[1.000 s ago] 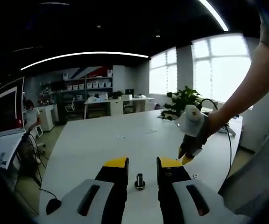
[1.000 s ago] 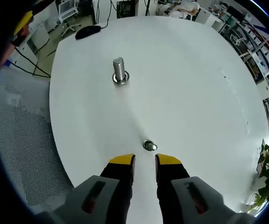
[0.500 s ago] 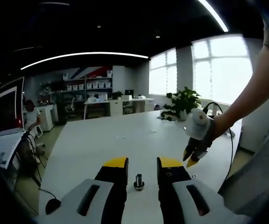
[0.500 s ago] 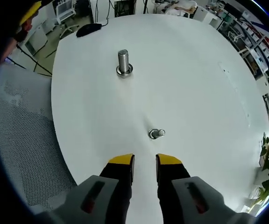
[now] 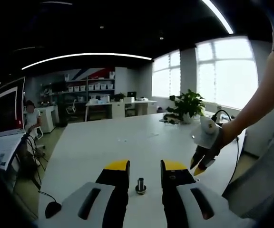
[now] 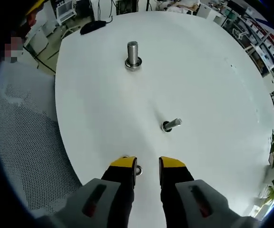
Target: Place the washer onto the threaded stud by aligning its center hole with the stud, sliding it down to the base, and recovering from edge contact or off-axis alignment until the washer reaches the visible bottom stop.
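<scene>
Meanwhile, in the left gripper view, a black computer mouse (image 5: 54, 208) is lying on the white round table (image 5: 99, 142) well off to the left of the left gripper's (image 5: 144, 167) black, yellow-tipped fingers (image 5: 117, 176). Those fingers are standing apart with nothing clamped, and a short grey threaded metal stud on a round flanged base (image 5: 140, 185) is standing upright on the table in the gap between them, just past the tips. To the right of the fingers, the right gripper (image 5: 201, 167) is hanging tips-down over the table, held by a person's hand (image 5: 225, 134); beyond it, a green potted plant (image 5: 185, 105) is sitting at the far edge.

In the right gripper view, a grey perforated mesh chair seat (image 6: 25, 142) is showing left of the table edge (image 6: 63, 137). The right gripper (image 6: 147, 164) is pointing across the table with its fingers (image 6: 123, 172) parted and gripping nothing. A small silver metal washer (image 6: 137, 170) is lying flat on the table right by the left fingertip, partly hidden behind it, inside the gap. Ahead of the tips, a second small stud (image 6: 171, 125) is lying tilted over on its base, and well beyond it the upright stud (image 6: 132, 54) is standing.
</scene>
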